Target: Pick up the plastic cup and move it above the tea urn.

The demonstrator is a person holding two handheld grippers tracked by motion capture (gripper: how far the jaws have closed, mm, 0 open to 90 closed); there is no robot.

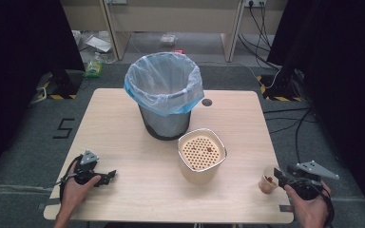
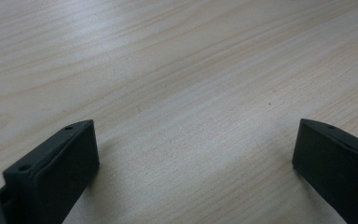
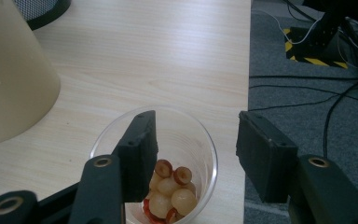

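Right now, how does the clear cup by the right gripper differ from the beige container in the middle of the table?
The clear cup is small and see-through; the beige container is larger and opaque. The cup is open-topped with small round food pieces inside; the container is topped by a perforated insert. The cup stands at the table's right edge, the container near its middle. Both stand upright.

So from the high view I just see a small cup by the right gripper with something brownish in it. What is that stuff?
Observer: The right gripper view shows pale round balls and red-rimmed slices in a clear cup.
Operator: Is it gripping the cup?
Observer: Seemingly not. The right gripper has one jaw over the cup's inside and one outside, with the pads not pressing its wall.
Operator: And the other one?
Observer: The left gripper stands open close over the bare table, with nothing between its jaws.
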